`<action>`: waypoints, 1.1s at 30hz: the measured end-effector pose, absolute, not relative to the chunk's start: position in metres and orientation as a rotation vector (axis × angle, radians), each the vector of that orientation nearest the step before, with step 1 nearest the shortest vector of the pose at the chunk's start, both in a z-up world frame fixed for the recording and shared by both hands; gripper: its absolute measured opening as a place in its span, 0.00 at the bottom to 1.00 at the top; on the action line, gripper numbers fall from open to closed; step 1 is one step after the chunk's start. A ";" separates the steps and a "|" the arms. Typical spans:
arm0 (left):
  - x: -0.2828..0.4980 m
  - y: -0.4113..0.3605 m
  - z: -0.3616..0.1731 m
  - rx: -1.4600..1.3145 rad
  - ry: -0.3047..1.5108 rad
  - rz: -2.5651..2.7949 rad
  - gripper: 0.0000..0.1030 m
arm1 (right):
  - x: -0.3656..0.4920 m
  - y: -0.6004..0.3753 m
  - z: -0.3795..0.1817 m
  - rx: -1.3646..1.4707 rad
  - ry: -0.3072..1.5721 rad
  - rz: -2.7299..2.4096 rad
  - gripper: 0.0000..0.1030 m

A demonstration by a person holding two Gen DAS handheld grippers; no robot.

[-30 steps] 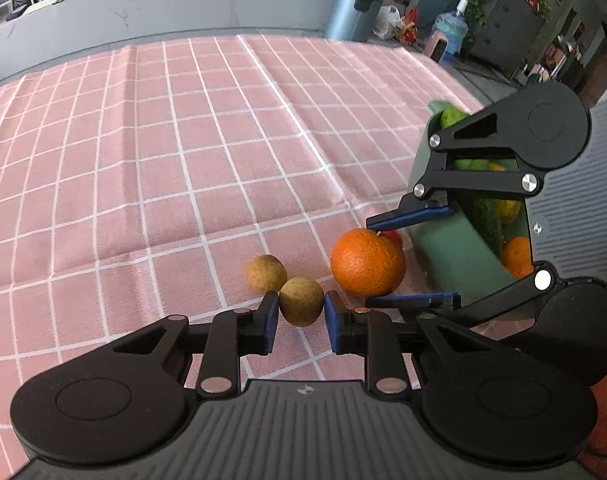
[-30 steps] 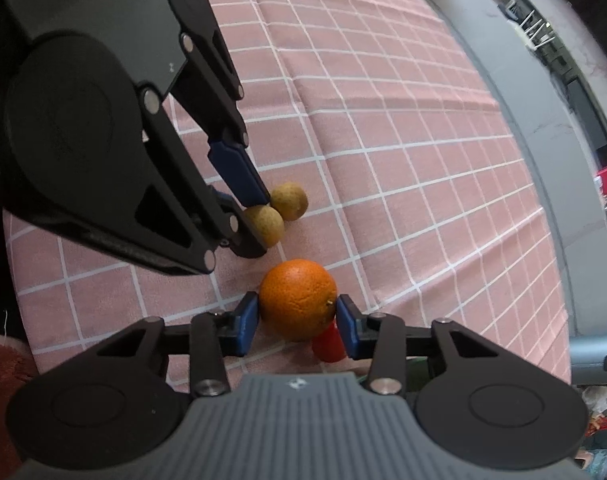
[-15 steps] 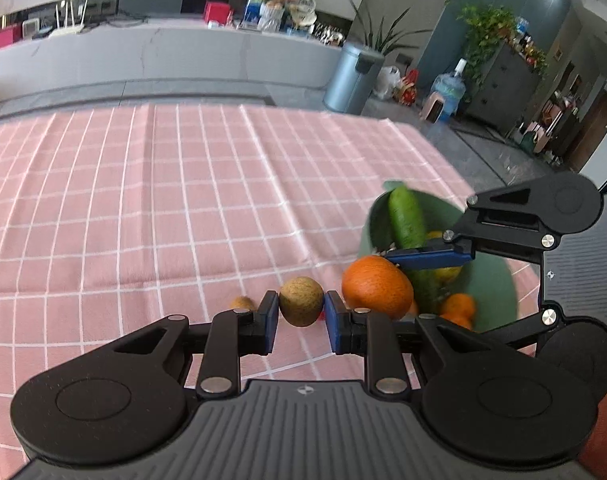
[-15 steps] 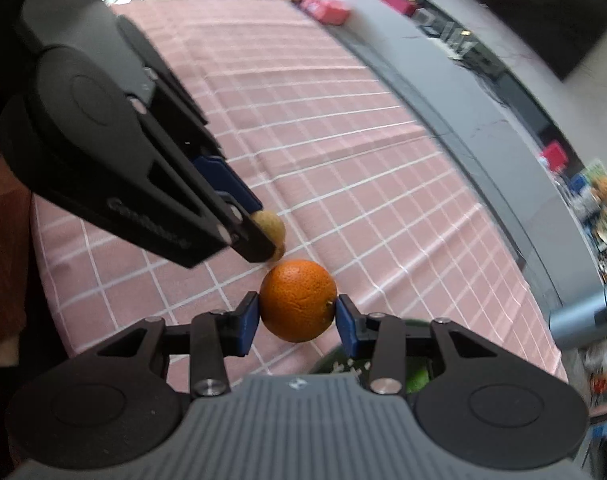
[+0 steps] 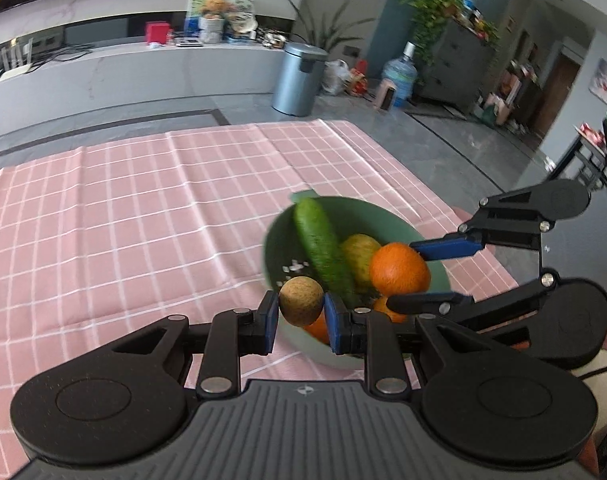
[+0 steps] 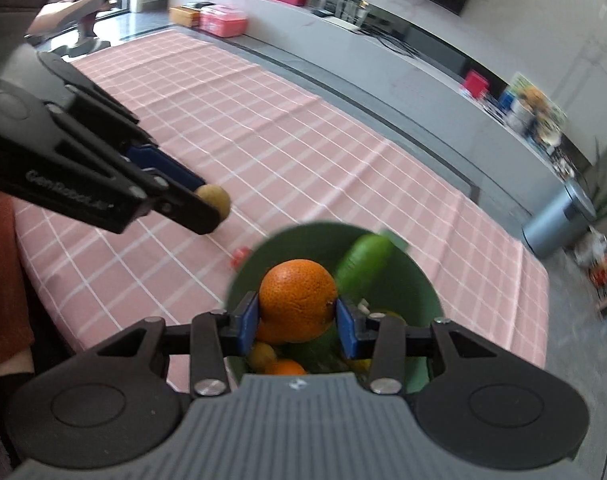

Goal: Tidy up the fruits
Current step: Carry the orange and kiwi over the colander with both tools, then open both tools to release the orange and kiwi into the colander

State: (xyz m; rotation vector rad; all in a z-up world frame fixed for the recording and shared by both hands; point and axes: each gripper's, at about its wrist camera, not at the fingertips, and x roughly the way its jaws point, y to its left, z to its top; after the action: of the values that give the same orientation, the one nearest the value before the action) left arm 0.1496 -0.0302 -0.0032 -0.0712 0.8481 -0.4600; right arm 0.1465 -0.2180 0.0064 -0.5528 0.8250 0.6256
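**Both claws loaded, over the bowl**

Left claw (image 5: 301, 318): clamped on small tan round fruit (image 5: 301, 300), blue pads pressing both sides. Held in air at near rim of green bowl (image 5: 273, 240), above pink checked cloth on tabletop (image 5: 123, 220). From right wrist view, same fruit (image 6: 213, 200) seen off to the left of the bowl (image 6: 423, 284), clear of the cloth.

Right claw (image 6: 297, 322): clamped on large orange (image 6: 297, 300), pads tight on both flanks. Orange suspended directly above bowl opening. In left wrist view, orange (image 5: 399, 274) sits between the right claw's two fingers, over the bowl interior.

Bowl contents: cucumber (image 5: 321, 252) leaning against far rim, yellow-green fruit (image 5: 359, 254) beside it, smaller orange fruit (image 6: 285, 368) lower down, partly hidden by claws. Image of bowl somewhat blurred.

Small red item (image 6: 240, 258) on cloth just left of bowl; too blurred to identify.
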 end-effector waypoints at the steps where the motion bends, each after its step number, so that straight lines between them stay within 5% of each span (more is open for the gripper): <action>1: 0.152 -0.037 -0.005 -0.058 0.857 -0.470 0.26 | 0.148 -0.223 0.005 -0.551 0.833 0.613 0.37; 33: 0.183 -0.092 -0.064 0.136 0.994 -0.520 0.27 | 0.187 -0.248 -0.059 -0.581 0.978 0.563 0.37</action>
State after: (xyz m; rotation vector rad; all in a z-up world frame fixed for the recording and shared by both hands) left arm 0.1832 -0.0920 -0.0640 0.1360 0.9941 -0.5199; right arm 0.1875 -0.2476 -0.0589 -0.5809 0.9777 0.5625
